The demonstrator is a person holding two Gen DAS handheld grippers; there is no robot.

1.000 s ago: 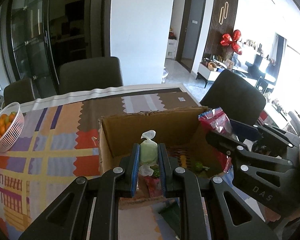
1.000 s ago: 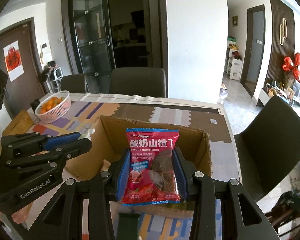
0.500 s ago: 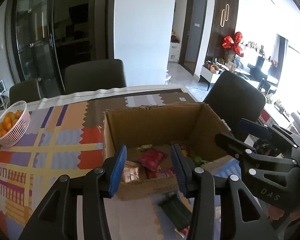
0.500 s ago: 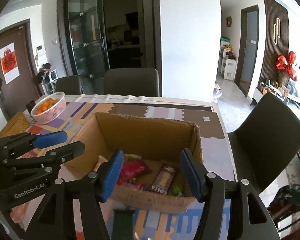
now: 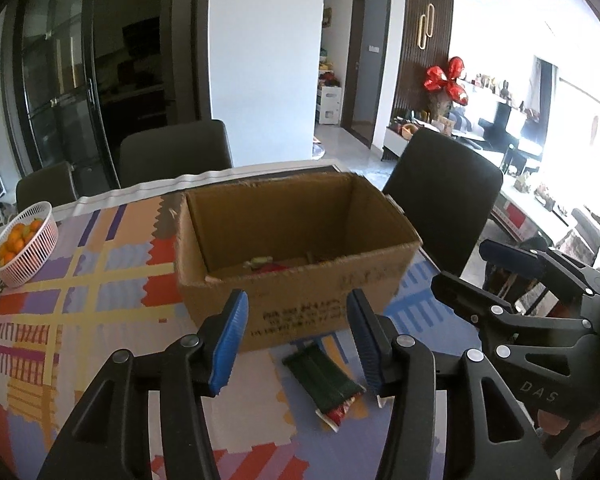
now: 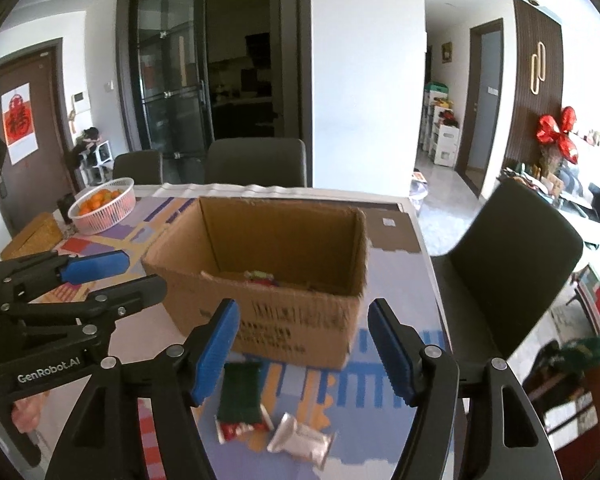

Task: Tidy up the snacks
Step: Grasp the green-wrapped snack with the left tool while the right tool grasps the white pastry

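Observation:
An open cardboard box (image 5: 300, 300) (image 6: 292, 320) stands on the patterned tablecloth with several snack packets on its floor; a red one (image 5: 268, 267) (image 6: 260, 277) shows over the near wall. My left gripper (image 5: 297, 300) hovers in front of the box, jaws opening, nothing between them. My right gripper (image 6: 303, 308) is beside it, jaws also opening and holding nothing. A dark green packet (image 5: 320, 376) (image 6: 240, 392) lies on the table below the grippers. Next to it in the right wrist view lies a silver packet (image 6: 300, 440).
A white basket of oranges (image 5: 24, 244) (image 6: 104, 204) sits at the far left of the table. Dark chairs (image 5: 440, 200) (image 6: 512, 256) stand at the far side and the right end. A tan wooden block (image 6: 32, 236) lies near the basket.
The left gripper let go of a pale green wrapped snack and the right let go of a red hawthorn bag into the box. Both opened and drew back from the box.

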